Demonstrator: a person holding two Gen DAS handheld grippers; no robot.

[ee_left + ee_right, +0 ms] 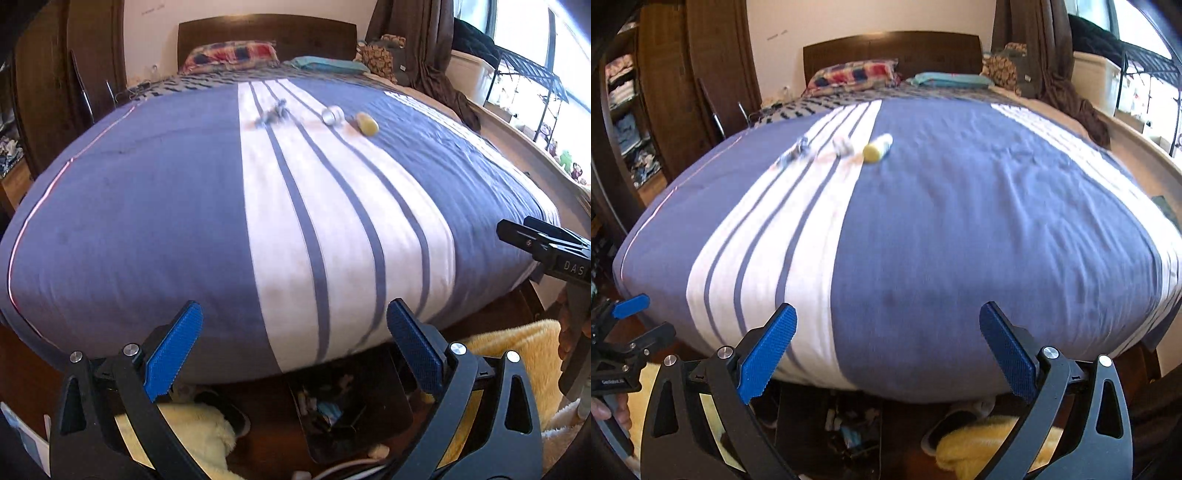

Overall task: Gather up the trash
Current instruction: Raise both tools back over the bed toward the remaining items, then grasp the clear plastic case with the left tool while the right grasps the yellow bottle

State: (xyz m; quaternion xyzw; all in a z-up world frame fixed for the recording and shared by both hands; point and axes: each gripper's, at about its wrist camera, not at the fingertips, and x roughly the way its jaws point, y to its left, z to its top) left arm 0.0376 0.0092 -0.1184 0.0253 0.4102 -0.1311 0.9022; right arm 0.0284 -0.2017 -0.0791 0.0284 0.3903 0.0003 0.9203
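Bedroom with wide bed under blue, white-striped cover. Dark bin on floor at bed's foot, holding mixed litter. Far up the cover, well apart from both tongs: crumpled wrapper, white cup, yellow bottle. Left gripper and right gripper spread wide, pinching nothing.

On the bed cover, toward the upper middle of the frame, lay three items in a row: a crumpled wrapper leftmost, a small can beside it, a bottle rightmost. Pillows lay behind them, below the headboard.
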